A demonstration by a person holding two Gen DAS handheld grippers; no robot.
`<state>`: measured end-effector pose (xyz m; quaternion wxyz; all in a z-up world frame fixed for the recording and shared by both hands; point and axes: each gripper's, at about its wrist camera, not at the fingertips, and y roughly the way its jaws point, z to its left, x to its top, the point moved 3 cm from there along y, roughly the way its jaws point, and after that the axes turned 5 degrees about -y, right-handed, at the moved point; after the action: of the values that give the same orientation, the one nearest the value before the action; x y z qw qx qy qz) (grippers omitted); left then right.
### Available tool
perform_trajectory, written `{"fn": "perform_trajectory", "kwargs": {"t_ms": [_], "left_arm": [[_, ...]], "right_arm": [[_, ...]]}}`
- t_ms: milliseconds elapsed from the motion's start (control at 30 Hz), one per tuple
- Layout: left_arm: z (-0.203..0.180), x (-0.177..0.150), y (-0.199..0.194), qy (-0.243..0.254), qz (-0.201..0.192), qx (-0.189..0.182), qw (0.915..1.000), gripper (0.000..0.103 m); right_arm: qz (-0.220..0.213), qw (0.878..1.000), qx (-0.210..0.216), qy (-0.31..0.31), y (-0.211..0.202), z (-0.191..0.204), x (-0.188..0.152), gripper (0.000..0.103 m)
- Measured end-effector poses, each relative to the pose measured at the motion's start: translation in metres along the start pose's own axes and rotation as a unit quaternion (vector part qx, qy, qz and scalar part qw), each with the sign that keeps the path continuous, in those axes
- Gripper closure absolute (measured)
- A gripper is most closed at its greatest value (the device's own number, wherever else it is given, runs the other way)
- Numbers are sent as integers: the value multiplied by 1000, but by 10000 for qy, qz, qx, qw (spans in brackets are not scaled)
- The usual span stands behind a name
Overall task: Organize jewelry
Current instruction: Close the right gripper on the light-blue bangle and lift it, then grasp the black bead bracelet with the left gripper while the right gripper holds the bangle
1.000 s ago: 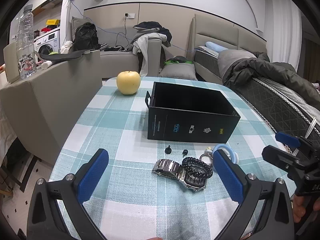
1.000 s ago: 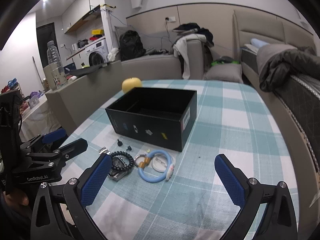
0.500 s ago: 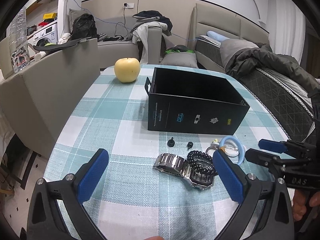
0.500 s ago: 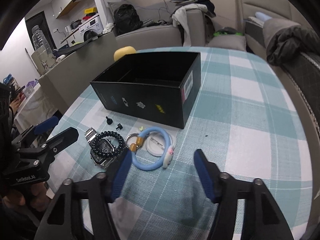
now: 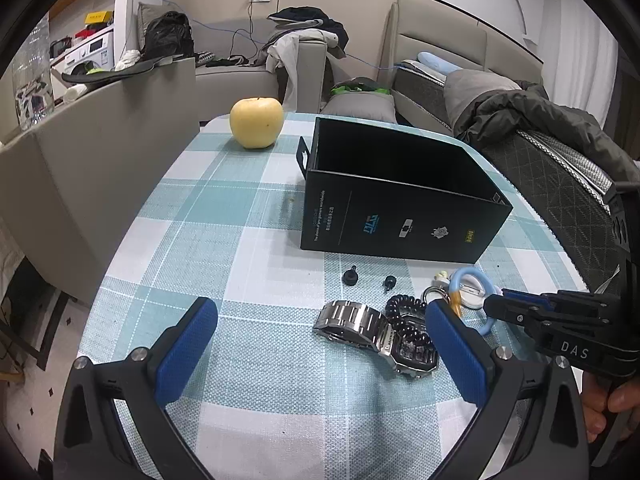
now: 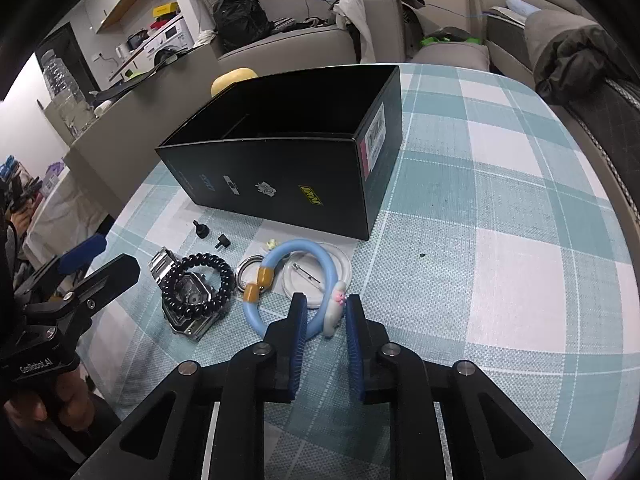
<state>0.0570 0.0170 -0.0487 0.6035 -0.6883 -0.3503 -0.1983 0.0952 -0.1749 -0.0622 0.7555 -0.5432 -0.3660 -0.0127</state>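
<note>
An open black box (image 6: 280, 148) stands on the checked tablecloth, also in the left wrist view (image 5: 400, 208). In front of it lie a light blue bracelet (image 6: 296, 250) with a white charm, a silver watch (image 6: 184, 300) under a black bead bracelet (image 6: 200, 280), a silver ring (image 6: 248, 274), a round pin badge (image 6: 316, 276) and two small black studs (image 6: 200, 229). My right gripper (image 6: 326, 320) has its jaws narrowed around the blue bracelet's near side by the charm, with small gaps showing. My left gripper (image 5: 320, 344) is open, hovering left of the watch (image 5: 372, 330).
A yellow apple (image 5: 257, 127) sits behind the box at the table's far left. A grey sofa (image 5: 100, 160) stands left of the table, a bed with a dark jacket (image 5: 540, 120) to the right. The table edge (image 6: 600, 160) curves at the right.
My right gripper moved down and forward to the blue bracelet and its jaws closed in from wide open to narrow. My left gripper drifted a little closer to the table.
</note>
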Motion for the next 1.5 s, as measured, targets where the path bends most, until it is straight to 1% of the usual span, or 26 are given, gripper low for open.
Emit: {"fn": "perform_trajectory", "kwargs": {"t_ms": [133, 367, 533, 633, 700, 800, 967, 1033, 1067, 1200, 1267, 1300, 1367, 1400, 1433, 1500], "left_arm": [[0, -2, 2, 7, 71, -74, 9999, 2], [-10, -9, 7, 237, 285, -225, 9991, 2], [-18, -13, 13, 383, 462, -261, 9979, 2], [-22, -12, 14, 437, 469, -293, 9975, 2], [-27, -12, 15, 497, 463, -376, 9970, 2], [-39, -11, 16, 720, 467, -530, 9949, 2], [-57, -11, 17, 1244, 426, -527, 9899, 4], [-61, -10, 20, 1351, 495, -534, 9881, 11], [-60, -10, 22, 1393, 526, -500, 9876, 12], [-59, -9, 27, 1562, 516, -189, 9862, 19], [-57, -8, 28, 1582, 496, -67, 9861, 27], [-56, -7, 28, 1612, 476, -69, 9858, 29], [-59, -6, 27, 1687, 452, -151, 9845, 48], [-61, -8, 26, 1705, 516, -290, 9836, 63], [-62, -8, 26, 1690, 570, -327, 9834, 63], [-61, -10, 25, 1684, 544, -341, 9836, 65]], "right_arm": [[-128, 9999, 23, 1, -7, 0, 1, 91], [-563, 9984, 48, -2, -28, 3, 7, 91], [-676, 9975, 197, 85, -35, 0, 10, 91], [-702, 9972, 224, 112, -36, -2, 10, 91], [-705, 9972, 229, 132, -37, -4, 9, 91], [-723, 9970, 239, 156, -38, -7, 8, 91], [-777, 9964, 254, 223, -44, -14, 7, 91], [-795, 9962, 254, 245, -46, -16, 6, 91], [-801, 9962, 254, 250, -47, -17, 6, 91], [-830, 9959, 267, 250, -50, -19, 4, 91], [-839, 9958, 277, 246, -51, -19, 4, 91], [-846, 9957, 276, 251, -51, -19, 5, 91], [-860, 9956, 273, 255, -52, -20, 5, 91], [-871, 9955, 270, 258, -53, -20, 5, 91], [-881, 9954, 268, 262, -53, -20, 5, 91], [-898, 9953, 256, 260, -54, -20, 6, 91]]}}
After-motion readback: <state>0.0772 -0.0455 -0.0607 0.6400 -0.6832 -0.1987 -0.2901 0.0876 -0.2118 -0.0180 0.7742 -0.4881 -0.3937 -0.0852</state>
